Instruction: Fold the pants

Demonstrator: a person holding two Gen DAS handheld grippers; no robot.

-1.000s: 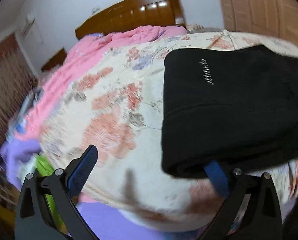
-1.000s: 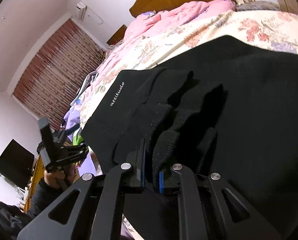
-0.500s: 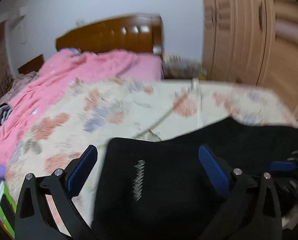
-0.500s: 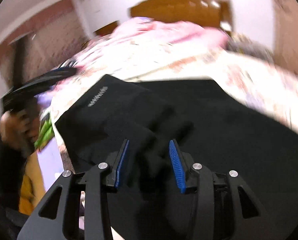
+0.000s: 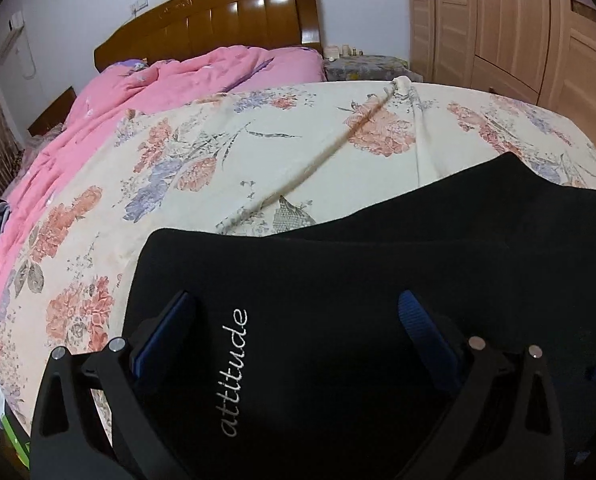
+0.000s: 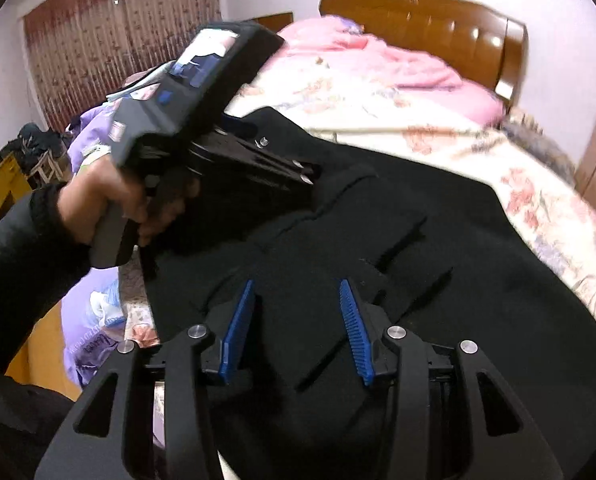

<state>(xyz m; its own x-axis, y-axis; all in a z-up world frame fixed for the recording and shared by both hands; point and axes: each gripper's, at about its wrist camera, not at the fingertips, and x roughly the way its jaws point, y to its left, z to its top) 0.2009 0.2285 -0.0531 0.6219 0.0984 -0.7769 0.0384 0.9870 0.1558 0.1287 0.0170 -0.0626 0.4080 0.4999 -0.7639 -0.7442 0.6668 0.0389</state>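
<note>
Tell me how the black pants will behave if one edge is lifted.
The black pants are probably floppy: soft layered folds show in the right wrist view. They look thick, so probably fairly heavy. They would likely drag, not slide, over the floral sheet.

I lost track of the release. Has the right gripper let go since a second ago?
Yes. The right gripper was shut on the pants; now it is open.

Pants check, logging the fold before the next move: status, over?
Left gripper open over the logo end. Right gripper open, holding nothing. Black pants lie folded on the floral bedspread. Nothing in the way.
</note>
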